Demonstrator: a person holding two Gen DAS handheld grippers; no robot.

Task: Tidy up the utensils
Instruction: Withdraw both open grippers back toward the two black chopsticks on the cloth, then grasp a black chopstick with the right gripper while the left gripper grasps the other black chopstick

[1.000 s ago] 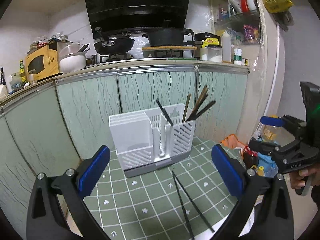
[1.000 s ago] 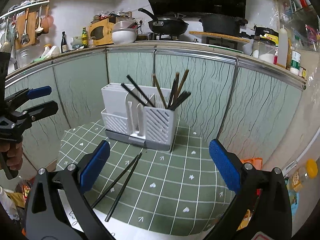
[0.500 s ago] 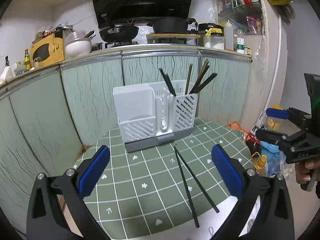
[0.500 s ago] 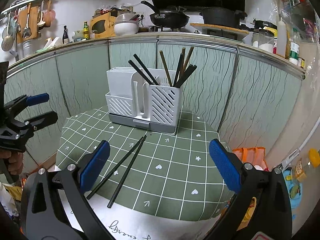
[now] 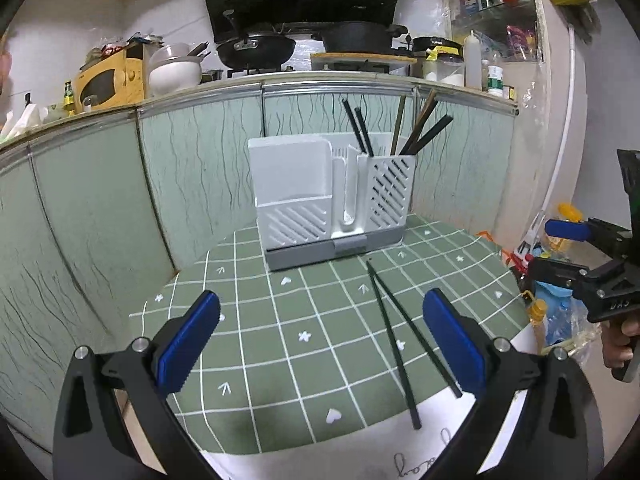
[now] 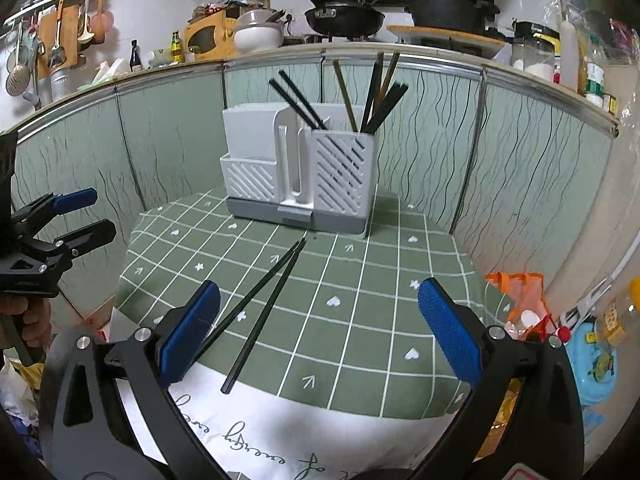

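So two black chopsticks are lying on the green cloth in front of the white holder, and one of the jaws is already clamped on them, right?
Not quite. The two black chopsticks do lie on the green cloth before the white holder, but nothing grips them: both wrist views show open, empty jaws.

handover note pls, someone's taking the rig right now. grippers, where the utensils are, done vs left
Left gripper: open, empty, held back from the table's near edge.
Right gripper: open, empty, likewise.
White utensil holder stands at the back of the green checked tablecloth.
Done: several chopsticks already stand in the holder's slotted compartments.
Left: one black chopstick pair lies loose on the cloth in front of the holder, tips toward it. It looks to need picking up and putting in.
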